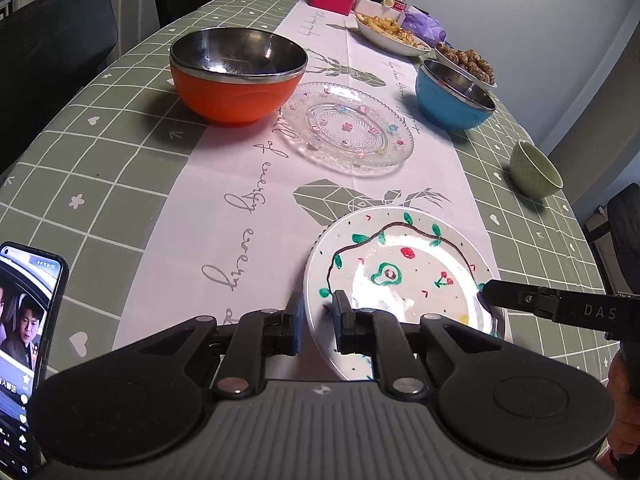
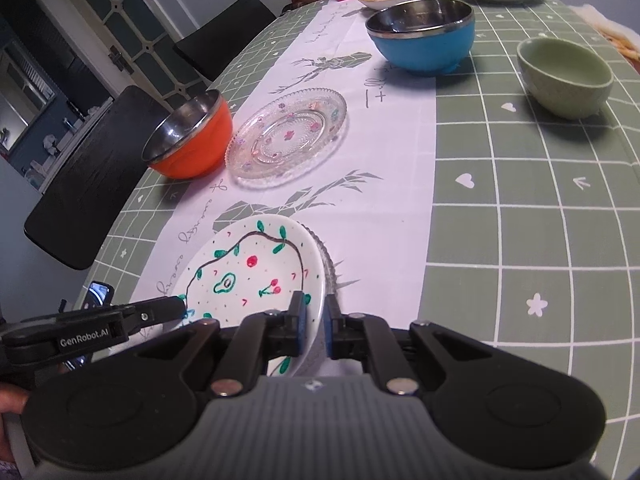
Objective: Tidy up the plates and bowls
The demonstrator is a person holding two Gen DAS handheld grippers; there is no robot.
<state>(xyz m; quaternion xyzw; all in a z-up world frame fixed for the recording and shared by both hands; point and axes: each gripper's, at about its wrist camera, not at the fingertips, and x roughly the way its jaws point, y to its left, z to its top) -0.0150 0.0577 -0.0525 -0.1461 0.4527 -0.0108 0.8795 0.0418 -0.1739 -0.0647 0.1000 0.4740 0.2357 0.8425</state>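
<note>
Now the table [image 1: 120,128] carries an orange bowl [image 1: 236,76] at eleven o'clock, a glass plate [image 1: 344,128] at twelve, a blue bowl [image 1: 454,96] at one and a green cup [image 1: 534,168] at two. Nearest, the painted plate [image 1: 400,276] is pinched by both rims: left gripper [image 1: 318,320] clenched at seven o'clock, right gripper [image 2: 316,320] clenched at its five.

A black smartphone with a lit screen [image 1: 28,344] runs off the left wrist picture's left edge; beneath the white hand-painted ceramic plate [image 2: 256,276], a second plate's ribbed glass rim [image 2: 326,260] barely shows; distant brown snacks in a white dish [image 1: 468,62] blur beyond telling
</note>
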